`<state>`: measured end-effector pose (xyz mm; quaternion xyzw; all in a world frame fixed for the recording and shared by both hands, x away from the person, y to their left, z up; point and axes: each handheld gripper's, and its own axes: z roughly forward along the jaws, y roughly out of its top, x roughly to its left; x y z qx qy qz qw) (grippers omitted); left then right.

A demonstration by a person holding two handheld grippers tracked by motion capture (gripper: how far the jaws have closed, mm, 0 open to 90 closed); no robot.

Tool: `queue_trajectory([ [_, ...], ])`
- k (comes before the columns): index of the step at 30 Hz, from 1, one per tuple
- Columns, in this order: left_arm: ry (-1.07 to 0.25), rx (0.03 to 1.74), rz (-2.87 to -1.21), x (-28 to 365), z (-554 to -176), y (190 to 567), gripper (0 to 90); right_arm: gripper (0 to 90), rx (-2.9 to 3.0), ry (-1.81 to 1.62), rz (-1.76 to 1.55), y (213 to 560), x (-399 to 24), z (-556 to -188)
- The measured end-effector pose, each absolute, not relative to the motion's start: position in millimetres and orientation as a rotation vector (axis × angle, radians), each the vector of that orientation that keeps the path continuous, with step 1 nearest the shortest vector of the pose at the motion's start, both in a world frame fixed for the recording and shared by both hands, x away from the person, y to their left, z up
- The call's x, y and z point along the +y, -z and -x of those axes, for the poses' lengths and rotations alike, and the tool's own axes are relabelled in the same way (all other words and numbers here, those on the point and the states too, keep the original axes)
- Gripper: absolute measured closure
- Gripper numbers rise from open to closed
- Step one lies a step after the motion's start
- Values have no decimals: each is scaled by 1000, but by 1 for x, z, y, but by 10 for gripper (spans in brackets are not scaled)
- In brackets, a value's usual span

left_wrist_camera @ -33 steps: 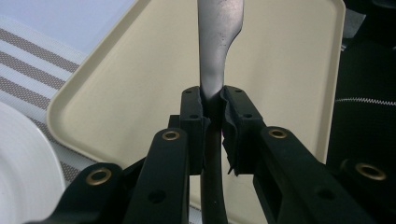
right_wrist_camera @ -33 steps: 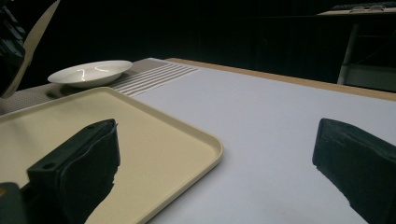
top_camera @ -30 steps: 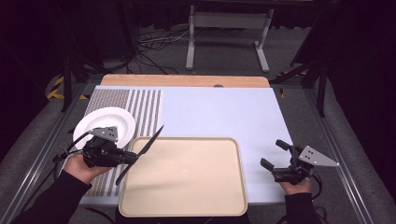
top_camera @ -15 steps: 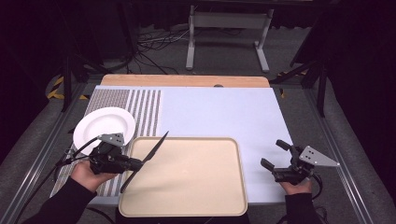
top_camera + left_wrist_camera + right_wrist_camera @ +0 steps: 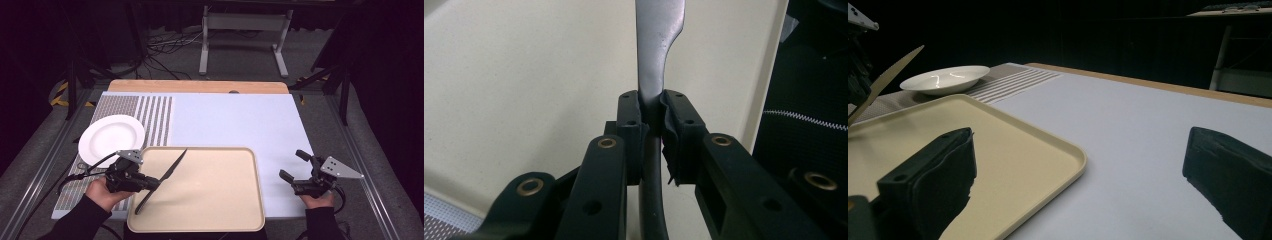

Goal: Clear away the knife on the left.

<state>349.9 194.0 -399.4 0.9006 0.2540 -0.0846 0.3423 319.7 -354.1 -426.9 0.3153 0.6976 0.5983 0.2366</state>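
My left gripper [image 5: 151, 183] is shut on a dark knife [image 5: 170, 170] and holds it low over the left part of the beige tray [image 5: 210, 200]. The blade points away and to the right, and the handle end reaches back toward the tray's near left corner. In the left gripper view the pads clamp the knife [image 5: 658, 55] near where blade meets handle, with the tray [image 5: 524, 75] beneath. My right gripper [image 5: 292, 165] rests on the white mat right of the tray, open, with nothing between its jaws. Its own view looks across the tray [image 5: 1013, 150].
A white plate [image 5: 111, 139] sits on the striped mat [image 5: 155, 120] at the far left of the tray; the plate [image 5: 945, 77] is also in the right gripper view. A wooden strip [image 5: 200, 86] edges the table's far side.
My left hand has carried the knife nearer to the person, slightly right and lower, off the plate's edge and over the tray's left side. The right gripper has kept still.
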Motion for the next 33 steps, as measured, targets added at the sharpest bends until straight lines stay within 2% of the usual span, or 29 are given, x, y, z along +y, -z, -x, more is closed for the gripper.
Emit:
queue_trajectory([
  [33,291,757,-2397,181,-363,431,796,15,1907,-1642,-869,427,-355,-320],
])
